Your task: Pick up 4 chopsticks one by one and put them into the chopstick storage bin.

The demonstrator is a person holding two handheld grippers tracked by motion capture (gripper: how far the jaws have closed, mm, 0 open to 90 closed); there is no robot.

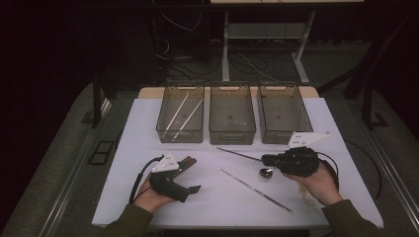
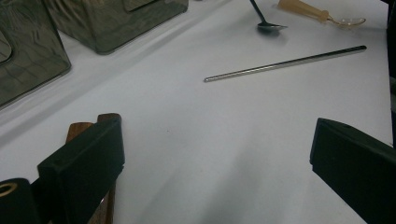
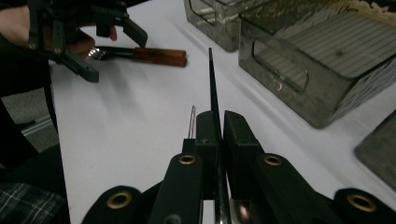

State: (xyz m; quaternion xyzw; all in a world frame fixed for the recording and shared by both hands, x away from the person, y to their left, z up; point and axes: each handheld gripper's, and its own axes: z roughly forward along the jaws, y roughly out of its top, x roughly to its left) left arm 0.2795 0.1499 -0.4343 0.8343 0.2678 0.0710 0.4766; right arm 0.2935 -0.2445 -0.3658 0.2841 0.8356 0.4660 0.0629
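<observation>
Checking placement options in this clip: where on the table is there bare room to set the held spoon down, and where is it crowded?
Bare patches: the white table left of the left gripper, and the strip between that gripper and the metal rod. The middle bin looks nearly empty. Crowded: around the right gripper, shut on the black-handled spoon, close to the rod.

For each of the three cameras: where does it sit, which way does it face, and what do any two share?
High view: above the person's side, facing forward and down on the table; both hands and sleeves show.
Left gripper view: on the left tongs, open, facing across the table toward the metal rod.
Right gripper view: on the right tongs, shut on a spoon, facing the left tongs and bins.
Shared: high and left views both show the rod.
</observation>
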